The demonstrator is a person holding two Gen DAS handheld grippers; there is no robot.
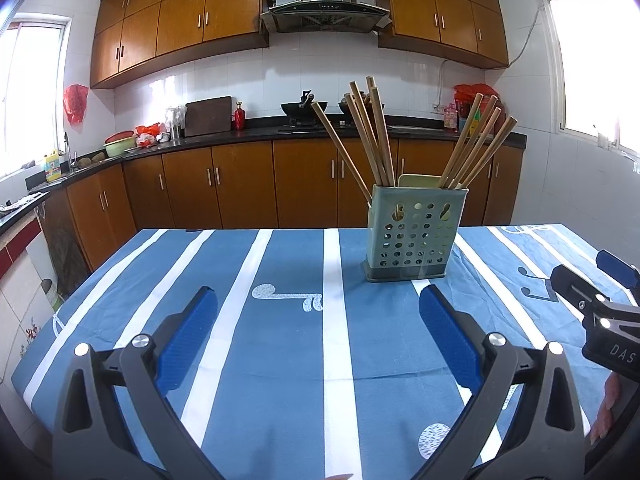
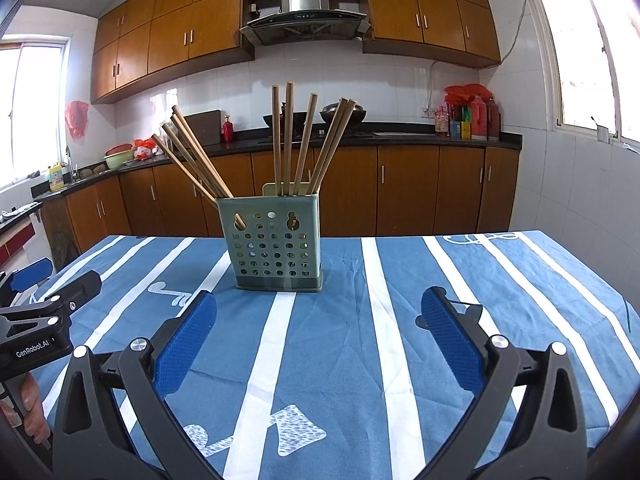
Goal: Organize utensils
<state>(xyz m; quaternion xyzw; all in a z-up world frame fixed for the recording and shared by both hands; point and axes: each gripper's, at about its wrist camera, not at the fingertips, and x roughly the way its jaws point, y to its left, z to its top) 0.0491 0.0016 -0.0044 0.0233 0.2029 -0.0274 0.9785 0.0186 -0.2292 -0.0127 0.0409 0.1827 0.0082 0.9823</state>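
organize utensils, late stage. a perforated green holder stands upright on the tabletop, which is covered by a blue cloth with white stripes. the holder sits toward the far side of the tabletop, right of centre in the left wrist view and left of centre in the right wrist view.

all visible chopsticks stand inside the holder in two groups, one at each end. those at one end lean outward; the rest stand nearly upright or fan slightly. a pale flat piece shows above the rim behind them; what it is cannot be told.

the left gripper hangs low over the near part of the tabletop, its blue pads spread wide, with nothing between them. the right gripper is likewise wide apart and empty, aimed at the holder from a little way off. each gripper appears at the edge of the other's view, and part of a hand shows on the left handle.

judgement: no loose utensil lies on the visible cloth, so the sorting appears complete or nearly so. what may remain is straightening the leaning chopsticks, or fetching items out of view. neither gripper touches the holder.
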